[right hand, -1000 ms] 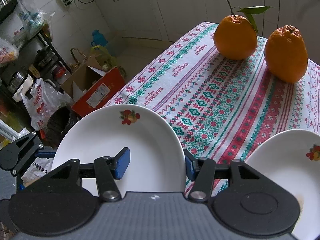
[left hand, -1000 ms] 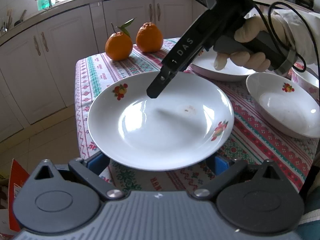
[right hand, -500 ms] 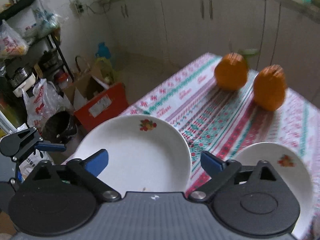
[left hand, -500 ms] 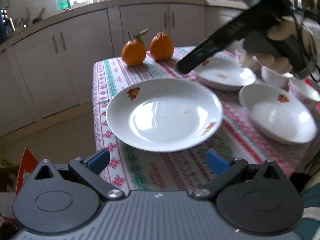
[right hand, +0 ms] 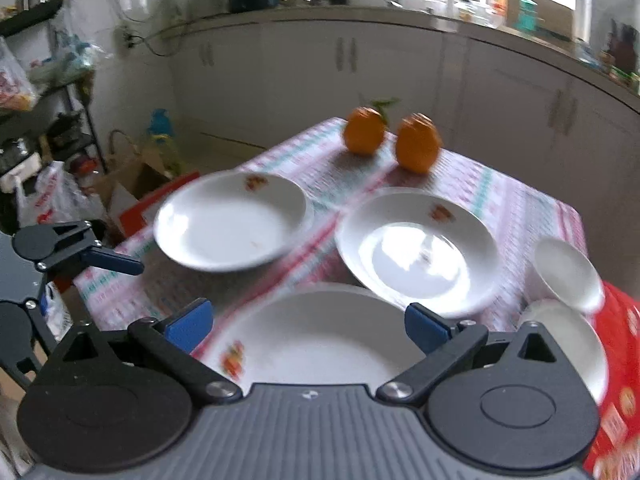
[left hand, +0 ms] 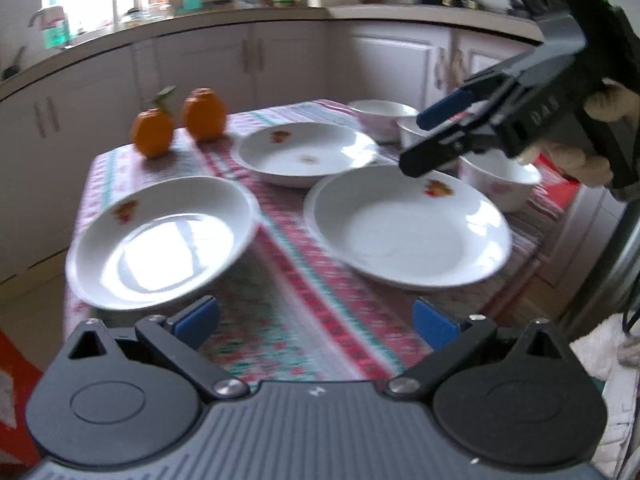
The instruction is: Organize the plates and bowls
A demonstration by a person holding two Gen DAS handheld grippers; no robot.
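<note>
Three white plates with fruit prints lie on the patterned tablecloth (left hand: 288, 320). One plate (left hand: 160, 240) (right hand: 232, 220) sits at the table's left corner with its rim past the edge. Another (left hand: 308, 152) (right hand: 416, 248) is further back. A larger one (left hand: 408, 228) (right hand: 316, 340) is nearest the right. Small white bowls (left hand: 500, 180) (right hand: 568, 272) stand at the right. My left gripper (left hand: 316, 320) is open over bare cloth, holding nothing. My right gripper (right hand: 308, 324) (left hand: 424, 136) hovers open above the larger plate, empty.
Two oranges (left hand: 154, 132) (right hand: 418, 148) sit at the table's far end. A gloved hand (left hand: 592, 160) holds the right gripper. A red box (right hand: 616, 360) lies under the bowls. Cardboard boxes and bags (right hand: 132, 184) crowd the floor left of the table. Cabinets line the back.
My right gripper opened, came off the corner plate's rim and swung back to the right over the larger plate. My left gripper also drew back from that plate, bringing more of the table into view.
</note>
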